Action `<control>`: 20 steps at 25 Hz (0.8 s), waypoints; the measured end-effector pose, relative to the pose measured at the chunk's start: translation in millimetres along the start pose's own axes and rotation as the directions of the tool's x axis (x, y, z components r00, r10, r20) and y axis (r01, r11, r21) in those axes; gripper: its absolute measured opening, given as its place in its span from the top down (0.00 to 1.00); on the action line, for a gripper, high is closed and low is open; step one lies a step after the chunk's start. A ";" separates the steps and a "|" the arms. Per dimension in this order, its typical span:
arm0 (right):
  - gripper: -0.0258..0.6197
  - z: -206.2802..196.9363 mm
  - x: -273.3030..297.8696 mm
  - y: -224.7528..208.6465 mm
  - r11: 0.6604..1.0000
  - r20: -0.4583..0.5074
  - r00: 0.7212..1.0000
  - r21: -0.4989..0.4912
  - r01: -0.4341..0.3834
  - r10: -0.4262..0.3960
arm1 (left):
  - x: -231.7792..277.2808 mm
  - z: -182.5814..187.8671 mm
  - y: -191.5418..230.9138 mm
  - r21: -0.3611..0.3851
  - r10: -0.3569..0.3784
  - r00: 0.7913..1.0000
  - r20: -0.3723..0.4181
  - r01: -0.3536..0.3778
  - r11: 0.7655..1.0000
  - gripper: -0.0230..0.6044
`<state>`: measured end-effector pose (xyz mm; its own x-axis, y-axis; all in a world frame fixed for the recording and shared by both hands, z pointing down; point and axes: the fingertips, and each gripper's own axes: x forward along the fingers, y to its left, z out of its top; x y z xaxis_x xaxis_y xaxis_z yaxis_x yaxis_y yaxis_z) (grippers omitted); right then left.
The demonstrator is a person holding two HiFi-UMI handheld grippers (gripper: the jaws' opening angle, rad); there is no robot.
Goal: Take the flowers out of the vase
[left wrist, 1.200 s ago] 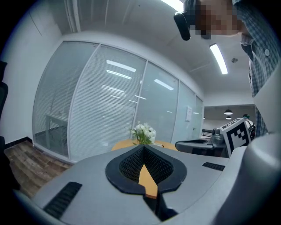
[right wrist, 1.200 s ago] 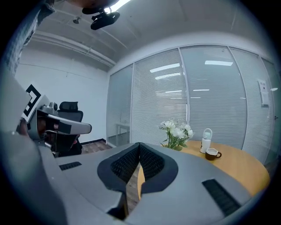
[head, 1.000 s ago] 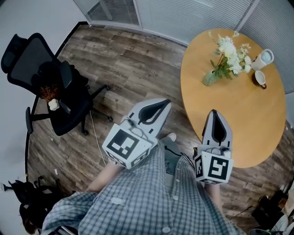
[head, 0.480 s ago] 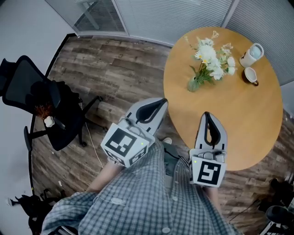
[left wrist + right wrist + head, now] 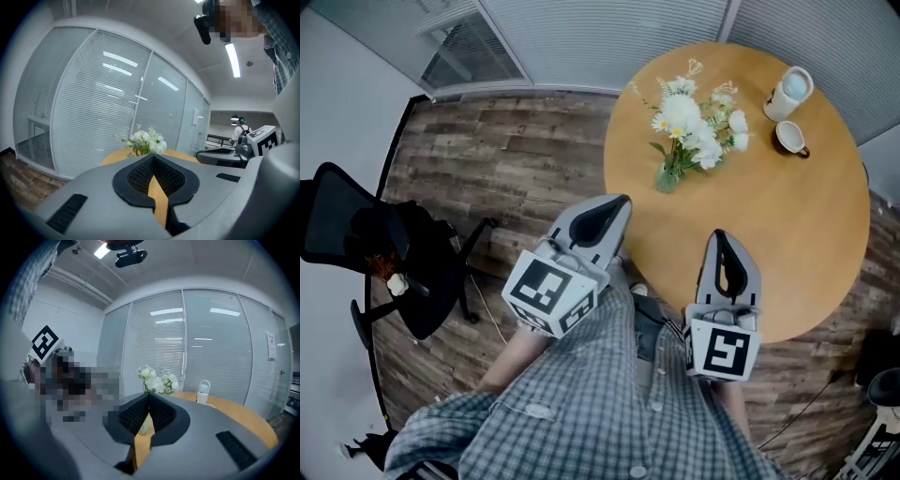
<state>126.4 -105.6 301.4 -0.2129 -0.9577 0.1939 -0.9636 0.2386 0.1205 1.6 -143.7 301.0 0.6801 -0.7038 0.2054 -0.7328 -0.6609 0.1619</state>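
White flowers (image 5: 689, 122) with green stems stand in a small glass vase (image 5: 666, 178) on the round wooden table (image 5: 787, 234). The bouquet shows as flowers (image 5: 147, 140) in the left gripper view and flowers (image 5: 157, 379) in the right gripper view, ahead of each gripper. My left gripper (image 5: 619, 202) is shut and empty, its tip at the table's near left edge, short of the vase. My right gripper (image 5: 721, 240) is shut and empty over the table's near part.
A white jug (image 5: 791, 90) and a cup (image 5: 787, 138) sit at the table's far right. A black office chair (image 5: 384, 262) stands on the wood floor at the left. Glass walls with blinds (image 5: 609, 28) run behind the table.
The table and the flowers have come closer to both grippers and shifted left in the head view. The chair has slid toward the left edge. Both grippers stay shut.
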 end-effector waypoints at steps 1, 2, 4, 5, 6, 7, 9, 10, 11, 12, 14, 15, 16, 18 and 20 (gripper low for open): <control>0.95 -0.7 2.8 -3.6 1.000 -0.005 1.000 0.004 0.010 -0.010 | 5.5 0.2 1.3 0.003 -0.012 1.000 -0.003 0.012 1.000 0.95; 0.95 -0.8 6.2 -7.1 1.000 -0.009 1.000 0.006 0.020 -0.020 | 11.1 0.6 2.9 0.009 -0.025 1.000 -0.007 0.025 1.000 0.95; 0.95 -0.2 12.9 -13.1 0.999 -0.015 0.999 0.007 0.040 -0.040 | 21.6 1.3 7.3 0.021 -0.046 0.999 -0.018 0.046 0.999 0.95; 0.95 0.0 16.1 -15.5 0.999 -0.019 0.999 0.010 0.049 -0.049 | 26.3 1.3 10.0 0.026 -0.053 0.998 -0.023 0.053 0.998 0.95; 0.95 -0.1 19.1 -17.6 0.998 -0.024 0.998 0.015 0.058 -0.057 | 30.7 1.5 12.6 0.030 -0.059 0.998 -0.028 0.060 0.998 0.95; 0.95 -0.7 22.2 -19.4 0.998 -0.030 0.997 0.022 0.065 -0.065 | 34.9 1.8 15.3 0.034 -0.067 0.997 -0.031 0.068 0.997 0.95; 0.95 -2.4 29.2 -21.6 0.996 -0.042 0.996 0.040 0.079 -0.077 | 42.7 2.3 21.4 0.049 -0.082 0.996 -0.036 0.083 0.995 0.95; 0.95 -3.6 32.7 -22.1 0.995 -0.049 0.995 0.049 0.086 -0.084 | 46.1 2.1 24.7 0.058 -0.089 0.995 -0.039 0.091 0.994 0.95; 0.95 -4.6 35.9 -22.3 0.994 -0.056 0.994 0.054 0.093 -0.090 | 49.2 1.4 27.6 0.066 -0.097 0.994 -0.041 0.099 0.993 0.95; 0.95 -5.1 38.5 -22.6 0.994 -0.063 0.993 0.053 0.099 -0.096 | 52.2 0.2 29.6 0.075 -0.107 0.993 -0.041 0.110 0.991 0.95; 0.95 -6.2 43.0 -22.8 0.992 -0.076 0.991 0.047 0.117 -0.113 | 59.1 -4.8 32.0 0.104 -0.138 0.989 -0.050 0.143 0.984 0.95; 0.95 -7.4 45.9 -21.7 0.991 -0.082 0.989 0.048 0.126 -0.122 | 62.6 -9.1 34.0 0.125 -0.153 0.986 -0.064 0.160 0.979 0.95; 0.95 -9.1 49.1 -19.6 0.990 -0.089 0.988 0.052 0.134 -0.129 | 65.8 -14.1 36.5 0.145 -0.165 0.983 -0.083 0.176 0.974 0.95; 0.95 -12.8 54.3 -15.2 0.987 -0.107 0.985 0.069 0.146 -0.138 | 71.7 -24.9 40.4 0.184 -0.185 0.975 -0.124 0.205 0.961 0.95; 0.95 -15.5 57.2 -13.6 0.982 -0.127 0.980 0.088 0.165 -0.153 | 79.0 -34.6 41.6 0.224 -0.206 0.965 -0.163 0.240 0.945 0.92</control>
<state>129.8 -161.2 326.0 -0.0401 -0.9545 0.2954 -0.9960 0.0618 0.0645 24.1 -217.7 357.3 0.8038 -0.5002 0.3220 -0.5242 -0.8515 -0.0143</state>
